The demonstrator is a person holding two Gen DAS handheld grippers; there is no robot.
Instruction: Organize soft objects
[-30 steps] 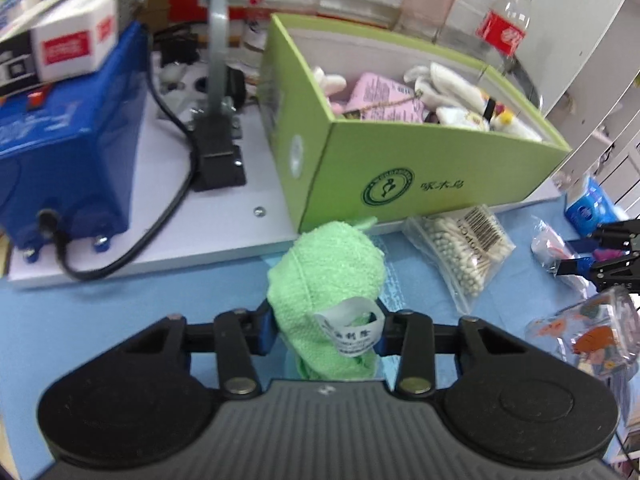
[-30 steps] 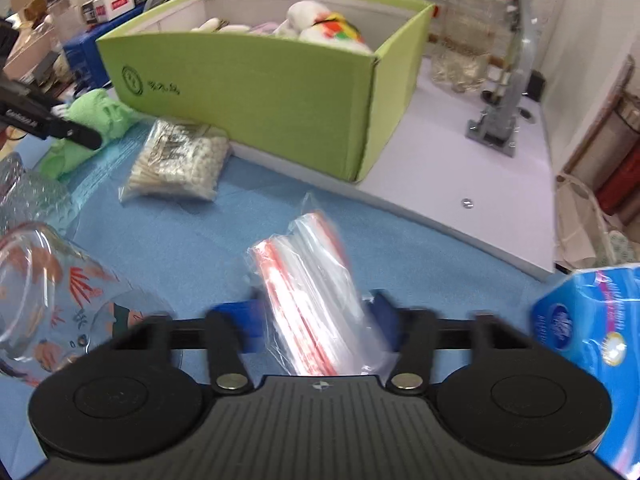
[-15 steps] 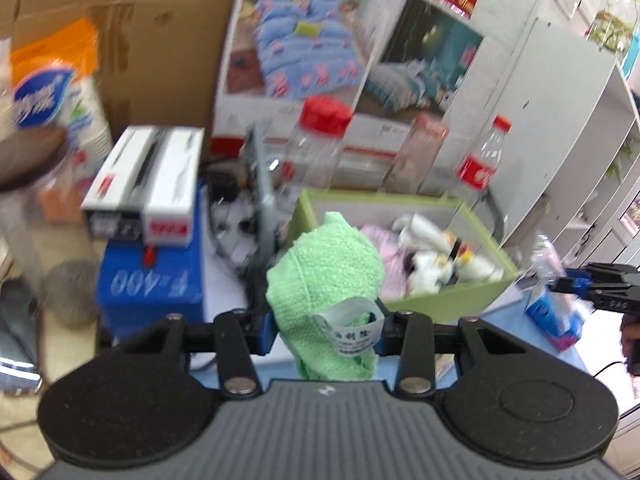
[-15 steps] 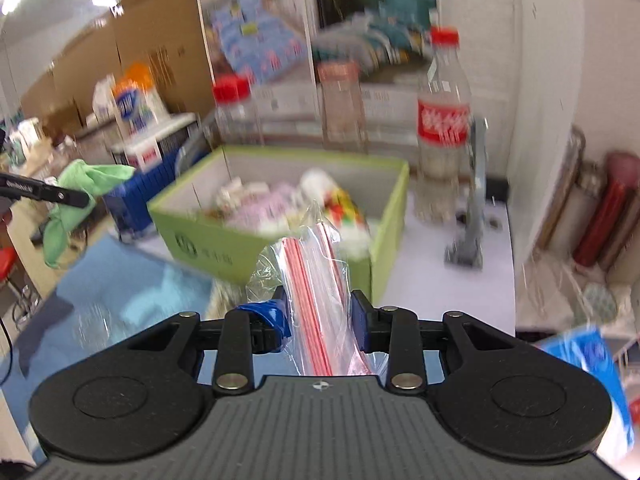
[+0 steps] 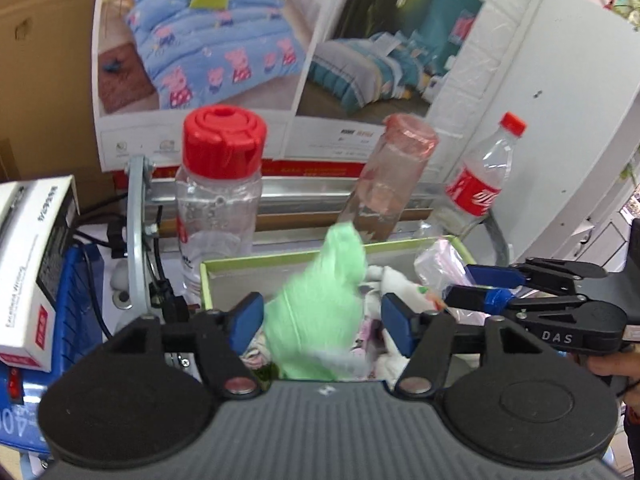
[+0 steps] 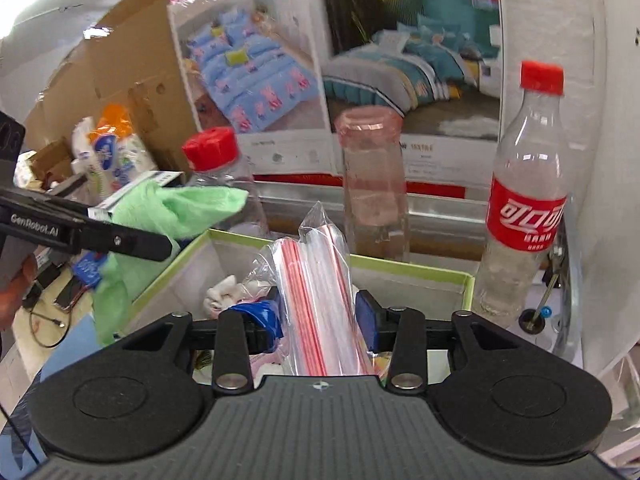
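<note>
The green cloth (image 5: 320, 304) is blurred between the wide-apart fingers of my open left gripper (image 5: 322, 320), above the green box (image 5: 280, 258); I cannot tell whether it still touches a pad. It also shows in the right wrist view (image 6: 172, 212), beside the left gripper's finger (image 6: 120, 236). My right gripper (image 6: 320, 324) is over the same green box (image 6: 408, 268), fingers spread a little, around the clear bag with red stripes (image 6: 316, 292). That bag (image 5: 440, 268) and the right gripper (image 5: 472, 284) appear at the right in the left wrist view. Soft toys (image 5: 400, 284) lie in the box.
Behind the box stand a red-capped clear jar (image 5: 220, 192), a pink tumbler (image 5: 388, 176) and a cola bottle (image 6: 524, 200). A white carton (image 5: 32, 264) sits on a blue machine (image 5: 84, 304) at the left. A metal stand (image 5: 136, 232) rises beside the box.
Both grippers moved in over the green box. My left gripper opened wide and the green cloth is dropping out of it. My right gripper's fingers have spread around the striped bag.
</note>
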